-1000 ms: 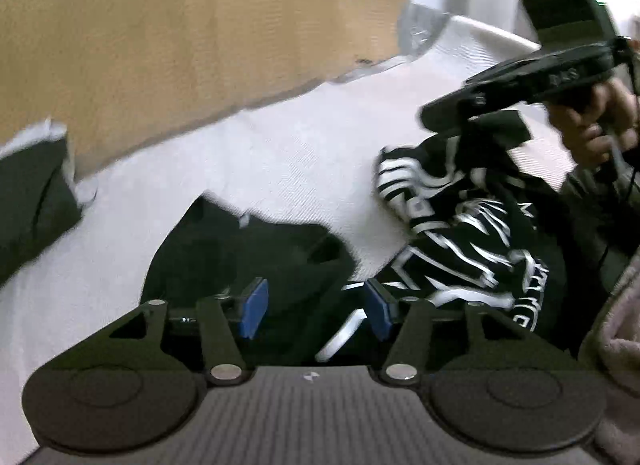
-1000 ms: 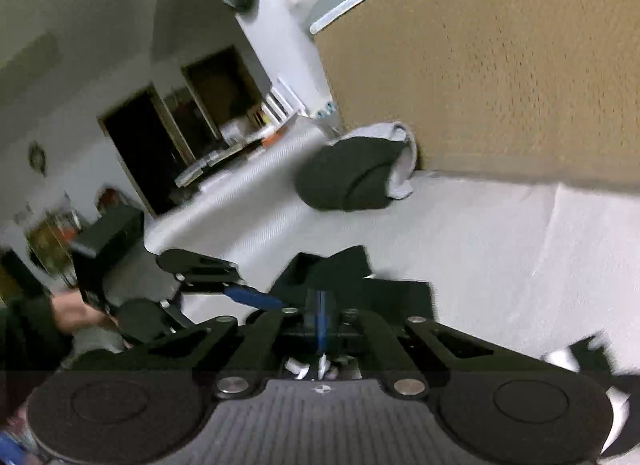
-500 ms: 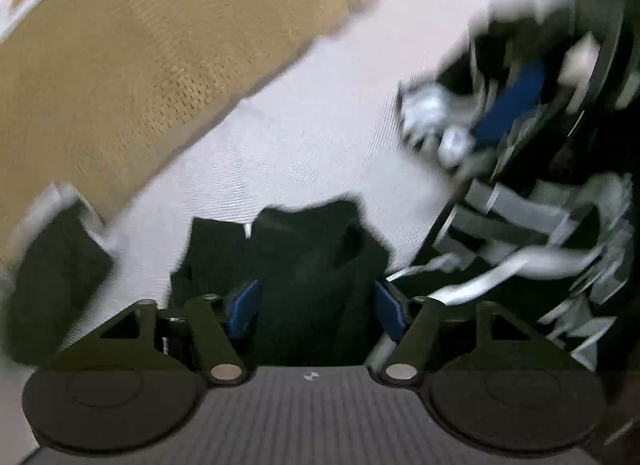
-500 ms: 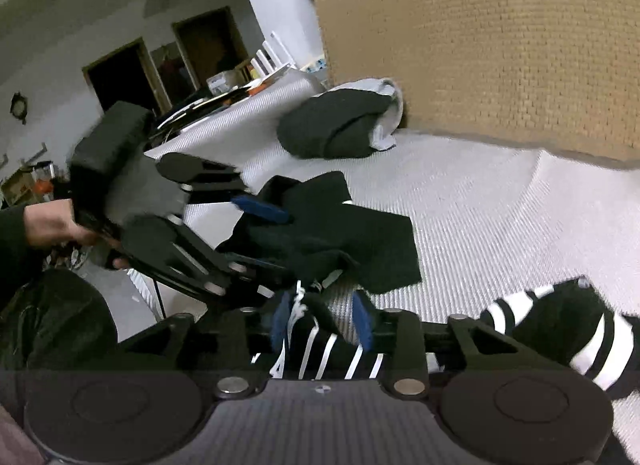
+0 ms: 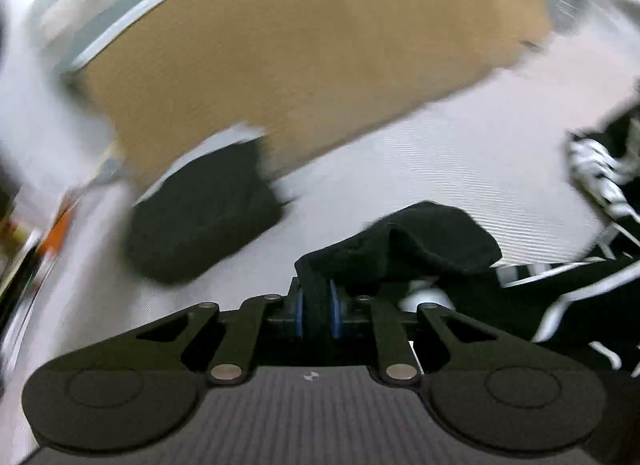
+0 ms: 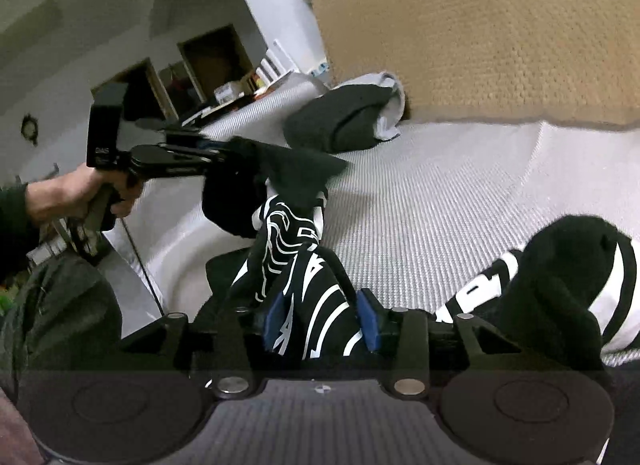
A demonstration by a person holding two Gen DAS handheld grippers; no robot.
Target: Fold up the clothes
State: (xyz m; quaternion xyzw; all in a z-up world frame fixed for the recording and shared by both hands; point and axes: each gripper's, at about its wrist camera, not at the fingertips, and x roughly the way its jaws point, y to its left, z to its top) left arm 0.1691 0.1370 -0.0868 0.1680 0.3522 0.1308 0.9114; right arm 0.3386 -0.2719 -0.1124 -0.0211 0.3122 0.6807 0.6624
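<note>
A black-and-white patterned garment lies crumpled on the white ribbed bedcover; its other end sits at the right. My right gripper has its jaws opening, and the patterned cloth hangs loosely between the blue pads. My left gripper has its jaws closing on a fold of black cloth, which the pads pinch. In the right wrist view the left gripper holds that black cloth lifted above the patterned garment. Whether both cloths are one piece is unclear.
A folded dark pile with a grey-white piece rests against the tan woven headboard; the left wrist view shows the pile too. A person's hand grips the left tool. Shelves and doorways stand far left, past the bed's edge.
The left gripper went from open over the black cloth to pinching it and raising it. The right gripper went from shut to open and sank onto the patterned garment.
</note>
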